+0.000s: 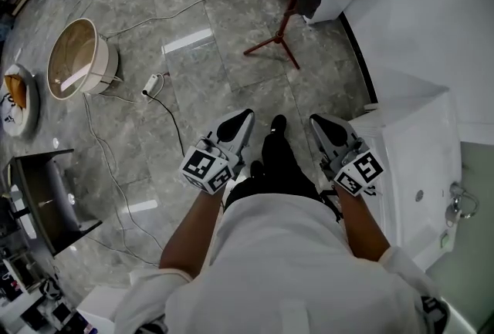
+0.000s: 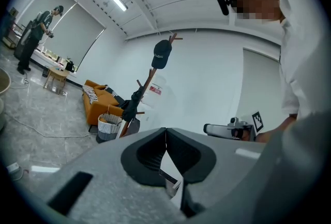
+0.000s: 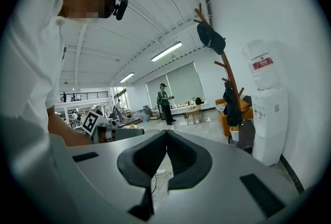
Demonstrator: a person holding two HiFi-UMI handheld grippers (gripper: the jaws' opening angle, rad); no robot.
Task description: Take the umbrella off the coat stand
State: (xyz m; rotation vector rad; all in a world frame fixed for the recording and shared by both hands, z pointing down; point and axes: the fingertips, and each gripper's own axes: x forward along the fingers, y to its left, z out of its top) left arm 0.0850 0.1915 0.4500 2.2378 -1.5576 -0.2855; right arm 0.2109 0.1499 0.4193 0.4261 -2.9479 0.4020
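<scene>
Both claws are shut and empty: left gripper (image 1: 244, 118) and right gripper (image 1: 319, 123) at lower centre of the head view, pads together, nothing between. The umbrella (image 3: 231, 106) is probably the dark bundle hung mid-height on the coat stand (image 1: 284, 25), top centre, well apart from both.

Risks:
- Jaws not opened before the reach would just shove it.
- A sideways pull could tip the stand on its splayed legs or knock the cap (image 3: 210, 38) off the top.

Floor (image 1: 231, 70) is glossy grey tile. Cable (image 1: 185, 10) and power strip (image 1: 152, 83) are upper left, and a water dispenser (image 3: 266, 114) stands just beside the stand.
</scene>
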